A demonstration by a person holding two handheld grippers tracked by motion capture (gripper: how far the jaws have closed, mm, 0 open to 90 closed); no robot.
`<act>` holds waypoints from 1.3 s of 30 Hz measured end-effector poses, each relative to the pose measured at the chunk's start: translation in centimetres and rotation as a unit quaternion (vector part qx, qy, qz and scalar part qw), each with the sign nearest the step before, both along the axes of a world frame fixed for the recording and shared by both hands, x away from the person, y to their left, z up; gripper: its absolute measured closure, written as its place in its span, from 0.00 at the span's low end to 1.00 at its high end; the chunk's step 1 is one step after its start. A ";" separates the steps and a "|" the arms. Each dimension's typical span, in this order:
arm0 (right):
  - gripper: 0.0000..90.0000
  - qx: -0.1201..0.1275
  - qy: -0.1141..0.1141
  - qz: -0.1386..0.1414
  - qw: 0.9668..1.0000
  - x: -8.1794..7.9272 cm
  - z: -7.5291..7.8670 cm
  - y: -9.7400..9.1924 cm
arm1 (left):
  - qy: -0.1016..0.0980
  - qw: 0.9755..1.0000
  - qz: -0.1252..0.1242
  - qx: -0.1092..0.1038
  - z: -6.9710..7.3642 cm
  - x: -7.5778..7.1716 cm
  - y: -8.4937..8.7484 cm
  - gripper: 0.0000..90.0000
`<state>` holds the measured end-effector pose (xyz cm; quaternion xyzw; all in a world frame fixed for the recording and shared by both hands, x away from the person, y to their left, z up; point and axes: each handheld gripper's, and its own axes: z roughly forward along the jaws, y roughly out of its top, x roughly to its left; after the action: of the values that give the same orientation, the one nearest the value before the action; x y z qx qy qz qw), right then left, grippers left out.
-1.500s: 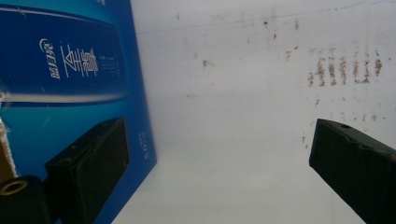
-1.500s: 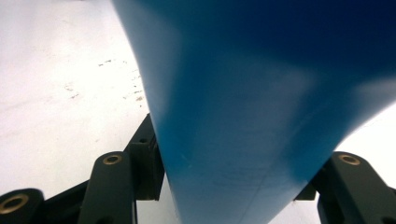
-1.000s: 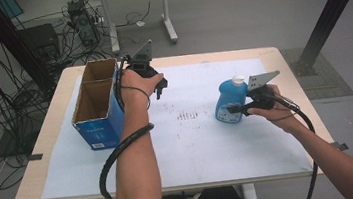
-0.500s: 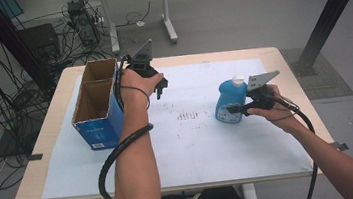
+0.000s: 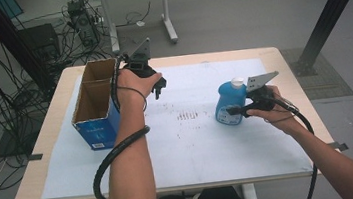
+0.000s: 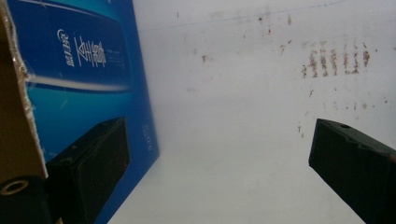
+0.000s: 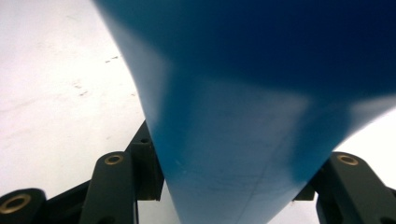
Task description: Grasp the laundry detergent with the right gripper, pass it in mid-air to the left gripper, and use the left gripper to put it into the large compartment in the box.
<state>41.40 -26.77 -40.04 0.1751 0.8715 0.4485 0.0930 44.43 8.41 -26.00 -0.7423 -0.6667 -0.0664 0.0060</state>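
Blue bottle [image 5: 229, 104], white cap, upright on the white-covered table [image 5: 210, 146], well right of the cardboard box [image 5: 96, 106]. Right claw [image 5: 235, 110]: closed on the bottle's side, jaws pressing either flank. Left claw [image 5: 160, 87]: jaws wide apart, holding nothing, just beside the box's right wall, above the table.

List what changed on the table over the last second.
Nothing visibly changed. The right gripper stays shut on the blue bottle; the left gripper still hangs open beside the box.
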 end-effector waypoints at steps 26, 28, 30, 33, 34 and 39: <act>0.49 0.017 0.050 -0.020 0.998 -0.6 5.0 0.5 | -0.017 0.997 -0.071 -0.022 4.2 -1.8 0.1 0.06; 0.49 0.022 0.055 -0.014 0.998 -0.4 5.8 1.0 | -0.020 0.996 -0.078 -0.023 4.8 -1.9 0.1 0.06; 0.49 0.017 0.050 -0.007 0.999 -0.2 6.6 1.7 | -0.022 0.996 -0.087 -0.023 5.4 -1.9 0.1 0.06; 0.49 0.019 0.052 0.002 0.998 0.2 7.6 2.6 | -0.022 0.995 -0.095 -0.030 6.4 -1.9 0.3 0.06; 0.49 0.019 0.052 0.004 0.998 0.4 7.8 2.9 | -0.023 0.994 -0.101 -0.036 6.7 -2.0 0.4 0.06; 0.49 0.011 0.061 0.014 0.998 1.3 9.1 4.3 | -0.027 0.992 -0.115 -0.044 8.3 -1.9 1.1 0.06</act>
<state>42.68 -22.48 -30.91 0.1914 0.8730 0.4474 0.0313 42.56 9.49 -17.73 -0.8118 -0.5788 -0.0571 -0.0522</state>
